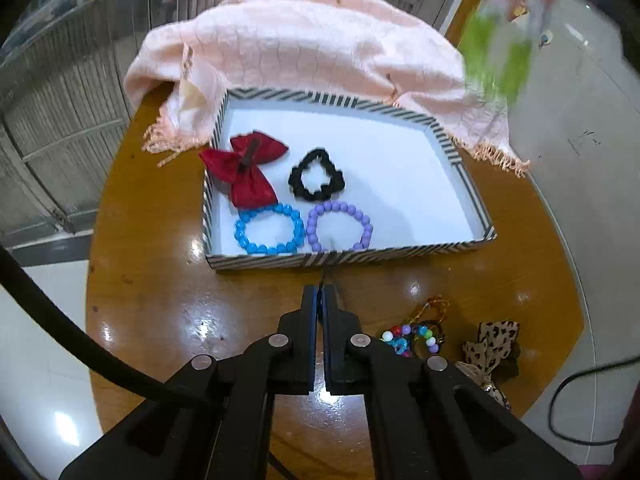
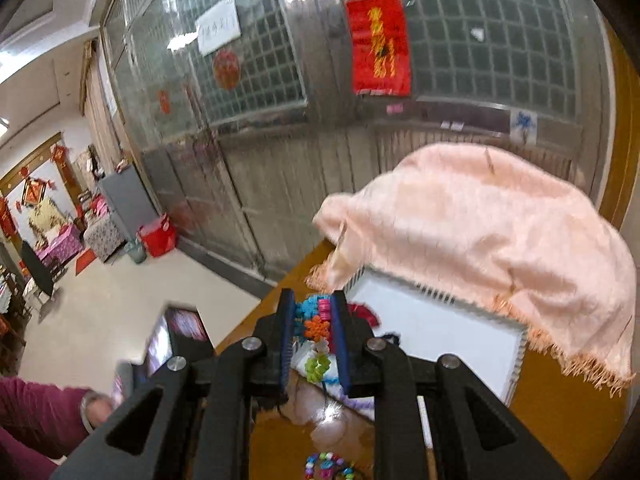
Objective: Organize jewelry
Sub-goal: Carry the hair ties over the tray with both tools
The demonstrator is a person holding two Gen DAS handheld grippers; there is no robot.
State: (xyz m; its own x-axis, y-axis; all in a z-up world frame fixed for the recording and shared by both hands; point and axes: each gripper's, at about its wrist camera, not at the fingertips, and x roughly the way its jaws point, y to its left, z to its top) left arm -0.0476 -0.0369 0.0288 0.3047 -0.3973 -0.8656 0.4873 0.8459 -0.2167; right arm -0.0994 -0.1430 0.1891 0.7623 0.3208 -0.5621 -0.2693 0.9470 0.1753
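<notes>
The pink cloth [image 1: 304,60] covers the far rim of the striped tray [image 1: 464,152]; whatever lies beneath it is hidden. In the left wrist view a green and blue shape [image 1: 504,40] at top right is motion-blurred and unidentifiable. The leopard-print item [image 1: 492,348] is partly hidden behind the left gripper [image 1: 321,296] linkage. In the right wrist view the multicoloured bead piece [image 2: 329,466] is cut off by the bottom edge, and the right gripper [image 2: 314,332] fingers conceal part of the colourful item [image 2: 316,330] between them.

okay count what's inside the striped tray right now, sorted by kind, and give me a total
In the striped tray:
Bead bracelets: 2, blue and purple
Hair bows: 1, red
Scrunchies: 1, black
Total: 4
</notes>
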